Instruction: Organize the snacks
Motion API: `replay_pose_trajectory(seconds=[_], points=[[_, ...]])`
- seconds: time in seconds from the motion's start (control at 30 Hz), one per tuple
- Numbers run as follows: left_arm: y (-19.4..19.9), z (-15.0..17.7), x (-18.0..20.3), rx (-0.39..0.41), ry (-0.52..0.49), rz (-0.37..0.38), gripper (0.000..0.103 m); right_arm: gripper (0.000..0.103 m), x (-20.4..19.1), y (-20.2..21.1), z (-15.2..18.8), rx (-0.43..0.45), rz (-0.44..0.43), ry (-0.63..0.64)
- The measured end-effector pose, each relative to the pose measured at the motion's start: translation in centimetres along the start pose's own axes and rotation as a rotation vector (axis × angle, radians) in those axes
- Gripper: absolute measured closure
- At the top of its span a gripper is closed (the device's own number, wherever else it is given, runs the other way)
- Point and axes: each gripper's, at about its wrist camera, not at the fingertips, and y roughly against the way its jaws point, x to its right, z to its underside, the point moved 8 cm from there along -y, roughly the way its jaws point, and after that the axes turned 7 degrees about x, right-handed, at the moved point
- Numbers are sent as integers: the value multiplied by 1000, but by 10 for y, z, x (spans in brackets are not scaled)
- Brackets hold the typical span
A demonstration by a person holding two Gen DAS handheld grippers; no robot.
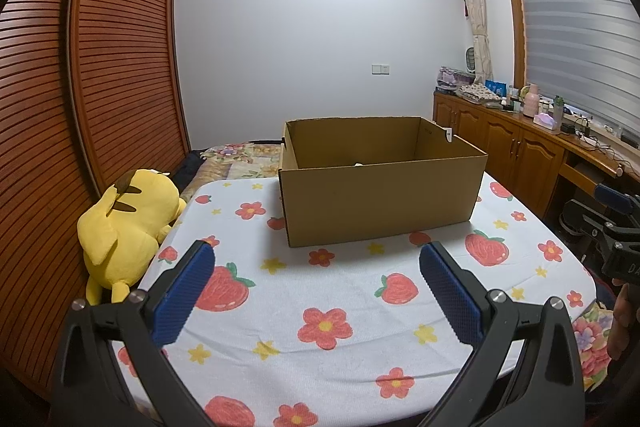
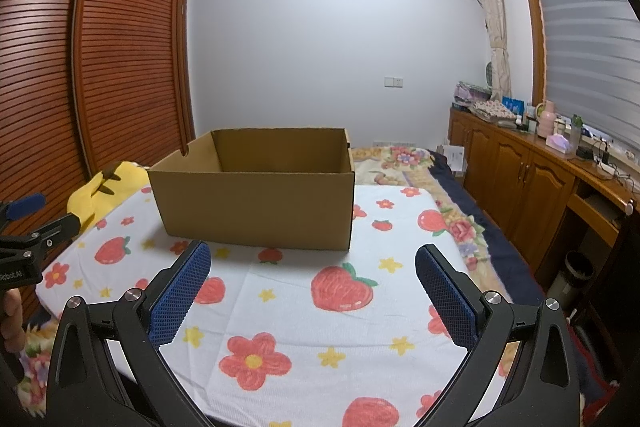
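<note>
An open brown cardboard box stands on a white cloth with strawberry and flower print; it also shows in the right wrist view. A small pale item shows just above its near wall, inside. No snacks are clearly visible. My left gripper is open and empty, held above the cloth in front of the box. My right gripper is open and empty, also in front of the box. Each gripper shows at the edge of the other's view, the right one and the left one.
A yellow plush toy lies at the cloth's left edge by the slatted wooden wardrobe. A floral blanket lies behind the box. A wooden cabinet with bottles runs along the right wall. A dark bin stands on the floor.
</note>
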Motion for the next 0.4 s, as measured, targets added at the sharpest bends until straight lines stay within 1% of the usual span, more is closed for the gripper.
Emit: replay_pose_trajectory(seconds=[0.4], points=[[1, 0, 1, -1, -1, -2, 0, 0, 0, 0, 0, 0, 0, -1]])
